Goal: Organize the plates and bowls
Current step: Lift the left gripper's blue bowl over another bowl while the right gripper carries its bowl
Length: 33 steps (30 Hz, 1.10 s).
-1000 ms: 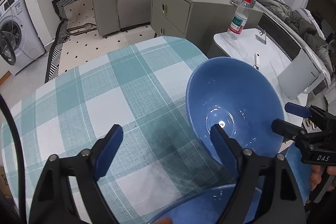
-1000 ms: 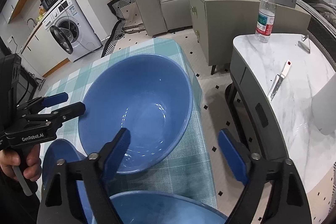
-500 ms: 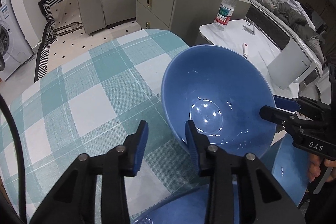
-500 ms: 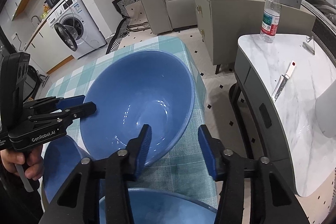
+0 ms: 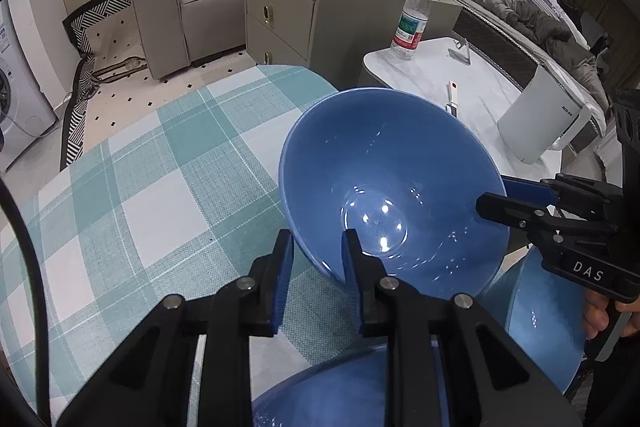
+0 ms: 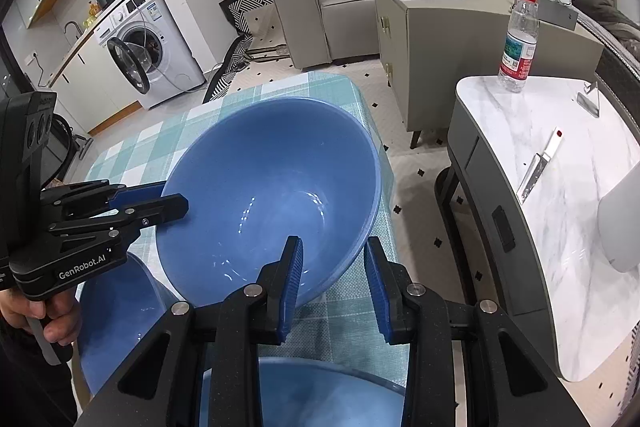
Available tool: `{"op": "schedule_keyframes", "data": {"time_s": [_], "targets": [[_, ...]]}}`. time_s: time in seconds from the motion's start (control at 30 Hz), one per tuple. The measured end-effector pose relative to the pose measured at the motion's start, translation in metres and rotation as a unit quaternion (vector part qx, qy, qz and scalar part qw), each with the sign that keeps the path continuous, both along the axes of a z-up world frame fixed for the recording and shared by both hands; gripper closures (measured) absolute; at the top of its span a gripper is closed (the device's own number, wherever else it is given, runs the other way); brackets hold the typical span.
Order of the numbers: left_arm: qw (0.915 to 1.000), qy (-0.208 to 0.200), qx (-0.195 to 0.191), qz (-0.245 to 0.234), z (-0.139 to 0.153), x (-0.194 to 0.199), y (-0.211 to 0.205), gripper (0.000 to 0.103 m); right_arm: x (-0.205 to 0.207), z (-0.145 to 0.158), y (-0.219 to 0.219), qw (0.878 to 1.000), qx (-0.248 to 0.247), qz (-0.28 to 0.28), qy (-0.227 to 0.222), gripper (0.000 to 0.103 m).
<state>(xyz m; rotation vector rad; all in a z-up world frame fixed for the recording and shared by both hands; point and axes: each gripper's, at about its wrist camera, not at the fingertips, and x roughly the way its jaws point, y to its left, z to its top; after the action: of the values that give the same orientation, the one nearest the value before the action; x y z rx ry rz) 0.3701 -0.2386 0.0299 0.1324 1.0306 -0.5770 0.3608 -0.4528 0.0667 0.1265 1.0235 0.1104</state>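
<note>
A large blue bowl [image 5: 384, 179] [image 6: 272, 187] stands over the teal checked tablecloth [image 5: 160, 187], near the table's right end. My left gripper [image 5: 316, 239] [image 6: 172, 197] is shut on the bowl's near-left rim, one pad inside and one outside. On the opposite rim, my right gripper [image 6: 334, 247] [image 5: 492, 193] straddles the wall the same way. Its jaws are closing, and its pads look pressed on the rim. Another blue dish [image 5: 340, 387] [image 6: 320, 387] lies just below the grippers, partly hidden by them. A third blue dish [image 5: 540, 327] [image 6: 116, 307] sits beside it, under the right gripper.
A white marble side table [image 6: 560, 227] stands right of the dining table, with a water bottle [image 6: 518, 43], a knife [image 6: 536, 163] and a white appliance [image 5: 540, 119] on it. A grey cabinet [image 5: 320, 11], a sofa and a washing machine [image 6: 148, 39] lie beyond.
Both grippers' jaws went from wide open to closed around opposite rims of the large blue bowl. The bowl now looks closer in both views.
</note>
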Motion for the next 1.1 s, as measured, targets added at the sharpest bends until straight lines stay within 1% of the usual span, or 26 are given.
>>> {"op": "schedule_keyframes", "data": {"time_s": [0.47,0.63,0.77,1.1], "targets": [[0.9998,-0.019,-0.005,0.010,0.011,-0.012,0.003,0.080,-0.016,0.011,0.006,1.000,-0.015,0.003,-0.024,0.070],[0.9994,-0.031,-0.010,0.012,0.019,-0.020,0.006,0.080,-0.022,0.018,0.008,0.999,-0.020,0.005,-0.038,0.070],[0.9989,-0.044,-0.011,0.015,0.027,-0.027,0.008,0.080,-0.032,0.027,0.013,0.998,-0.031,0.008,-0.057,0.070],[0.9971,-0.068,-0.024,0.025,0.049,-0.049,0.021,0.080,-0.055,0.052,0.024,0.995,-0.036,0.012,-0.088,0.070]]}}
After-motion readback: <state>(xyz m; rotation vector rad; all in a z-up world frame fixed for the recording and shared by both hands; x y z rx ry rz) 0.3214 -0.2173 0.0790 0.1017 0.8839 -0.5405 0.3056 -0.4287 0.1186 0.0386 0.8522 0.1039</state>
